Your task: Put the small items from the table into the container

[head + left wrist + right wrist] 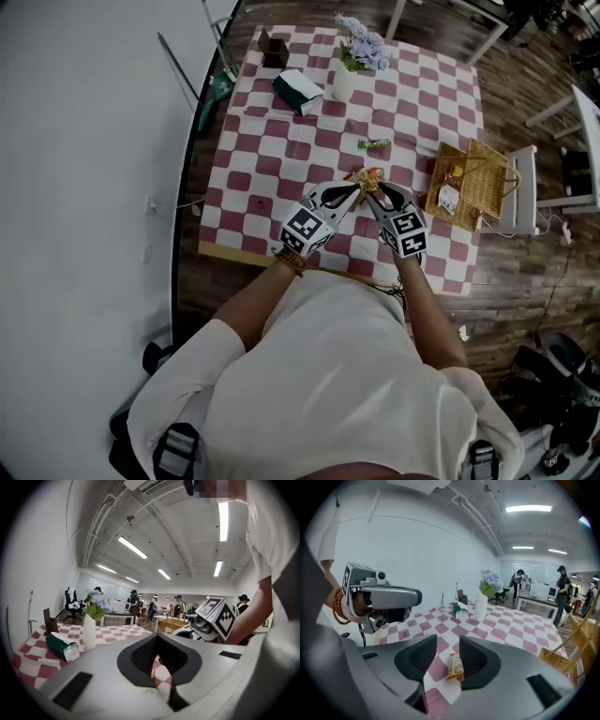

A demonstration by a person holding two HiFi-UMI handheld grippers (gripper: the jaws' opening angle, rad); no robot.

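Observation:
A small orange-and-yellow snack packet (367, 174) lies on the checkered table (281, 159), near its front edge. My right gripper (377, 190) stands open just behind it; in the right gripper view the packet (455, 666) lies on the cloth in the gap between the jaws, untouched. My left gripper (357, 189) comes in from the left with its tips beside the packet, and its jaws (158, 640) look shut with nothing clamped. A green wrapped candy (374, 143) lies farther back. The wicker basket (483, 169) sits at the table's right edge with a white item (449, 198) inside.
A white vase of flowers (349, 70), a green tissue pack (298, 91) and a brown box (273, 49) stand at the table's far end. A white chair (521, 187) is beyond the basket. A white wall runs along the left.

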